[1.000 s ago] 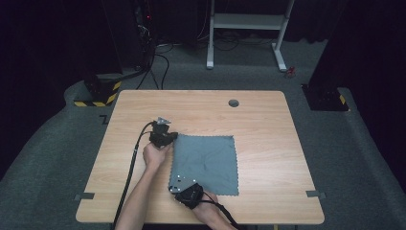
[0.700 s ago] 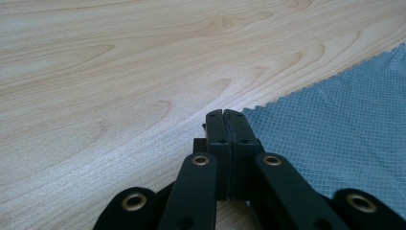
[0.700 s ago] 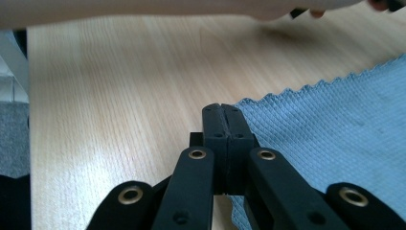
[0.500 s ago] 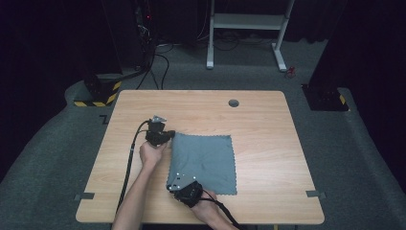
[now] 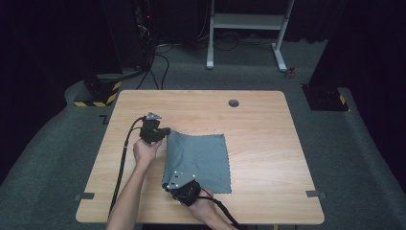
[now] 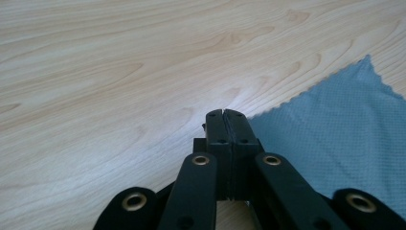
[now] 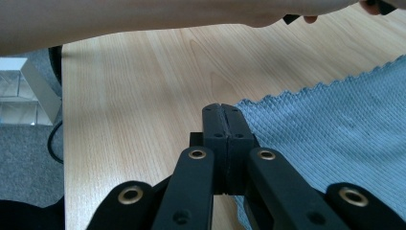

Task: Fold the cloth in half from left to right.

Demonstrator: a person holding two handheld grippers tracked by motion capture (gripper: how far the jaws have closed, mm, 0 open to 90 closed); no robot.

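Your left claw [image 5: 160, 134] is clenched on the cloth's [image 5: 203, 160] far left corner, lifting that edge off the counter [image 5: 268, 143]. Your right claw [image 5: 178, 184] is clenched on the near left corner. The rest of the cloth lies flat mid-counter. A round hole [image 5: 233, 103] sits well beyond it, clear of your path.

Cloth [image 5: 201, 158]: grey-blue woven fabric, matt, fine dimpled texture, scalloped edge. Table [image 5: 268, 143]: light wood grain, smooth, faint sheen. Left gripper [image 6: 224, 115], right gripper [image 7: 223, 109]: black matt plastic, brass-coloured rivets. Floor [image 5: 364, 158]: grey carpet, rough.
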